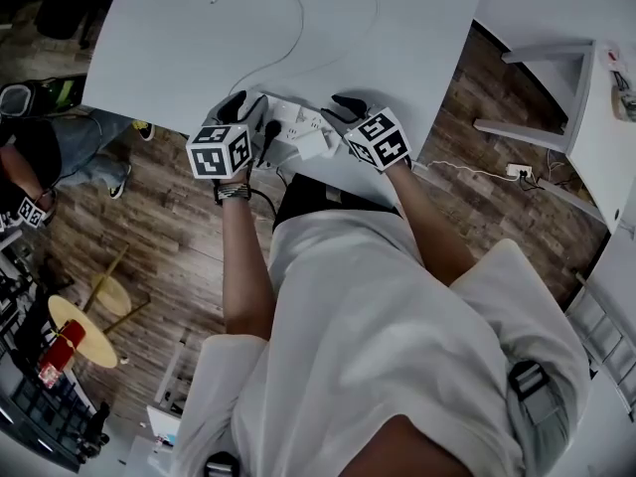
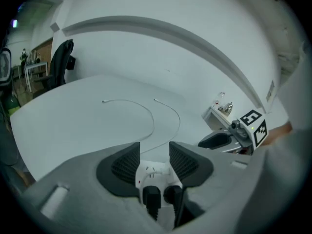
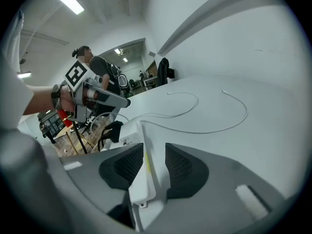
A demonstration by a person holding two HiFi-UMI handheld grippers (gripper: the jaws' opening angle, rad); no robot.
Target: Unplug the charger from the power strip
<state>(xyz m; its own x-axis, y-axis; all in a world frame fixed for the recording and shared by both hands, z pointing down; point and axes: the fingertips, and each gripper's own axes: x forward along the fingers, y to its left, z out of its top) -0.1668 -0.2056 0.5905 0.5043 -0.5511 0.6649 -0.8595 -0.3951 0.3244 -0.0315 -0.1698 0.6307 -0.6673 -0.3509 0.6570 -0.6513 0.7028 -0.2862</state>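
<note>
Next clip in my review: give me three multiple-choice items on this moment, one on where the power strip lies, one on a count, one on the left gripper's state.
1. Where is the white plastic power strip?
A) on the wooden floor
B) at the near edge of the white table, between the two grippers
C) at the table's far edge

2. How many black plugs sit in it?
A) none
B) two
C) five

3. How do the fingers of the left gripper stand?
A) apart, pinching nothing
B) shut on a plug
C) shut on a cable

Answers:
1 B: the head view shows the strip on the table, with the right gripper at its other side.
2 B: the left gripper view shows two plugs side by side.
3 A: the fingers stand apart above the strip.
</note>
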